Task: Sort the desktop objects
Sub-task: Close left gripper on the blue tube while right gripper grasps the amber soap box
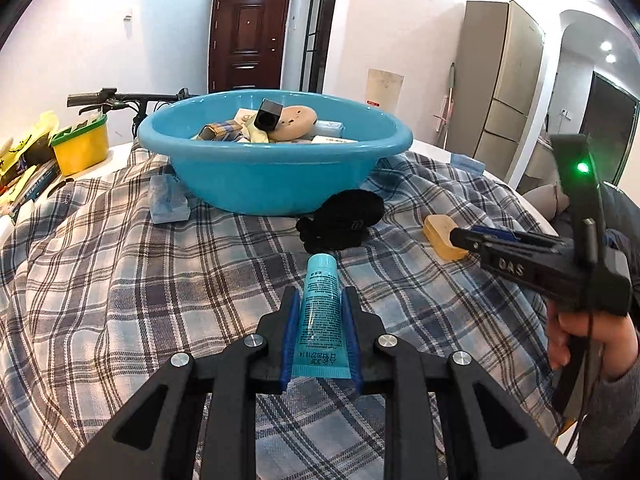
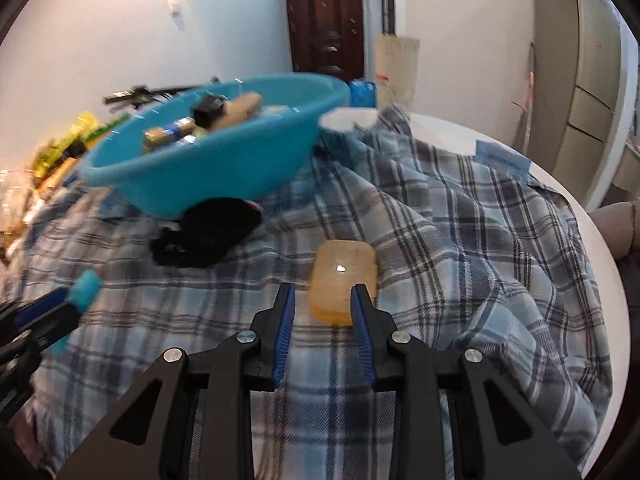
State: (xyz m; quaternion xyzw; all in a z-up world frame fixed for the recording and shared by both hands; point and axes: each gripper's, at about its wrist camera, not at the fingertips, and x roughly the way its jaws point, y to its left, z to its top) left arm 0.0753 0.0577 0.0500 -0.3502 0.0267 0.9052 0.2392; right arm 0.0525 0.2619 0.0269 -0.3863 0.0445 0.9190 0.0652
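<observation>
On the far left, a yellow tub with a green rim (image 1: 82,148) sits among clutter at the table's edge. Next comes a blue basin (image 1: 276,160) on a plaid cloth (image 1: 120,264), already filled with small items, so it is probably the place where things are being collected. A black fabric bundle (image 1: 340,216) lies just in front of it. In the middle, the left gripper (image 1: 320,304) pinches a teal tube (image 1: 320,312) between its blue pads, cap pointing toward the basin, likely to carry it there. To the right, a yellow soap bar (image 2: 344,280) rests on the cloth. The right gripper (image 2: 324,296) hovers just before it, its jaws narrowed with nothing between them, seemingly lining up on the soap.
</observation>
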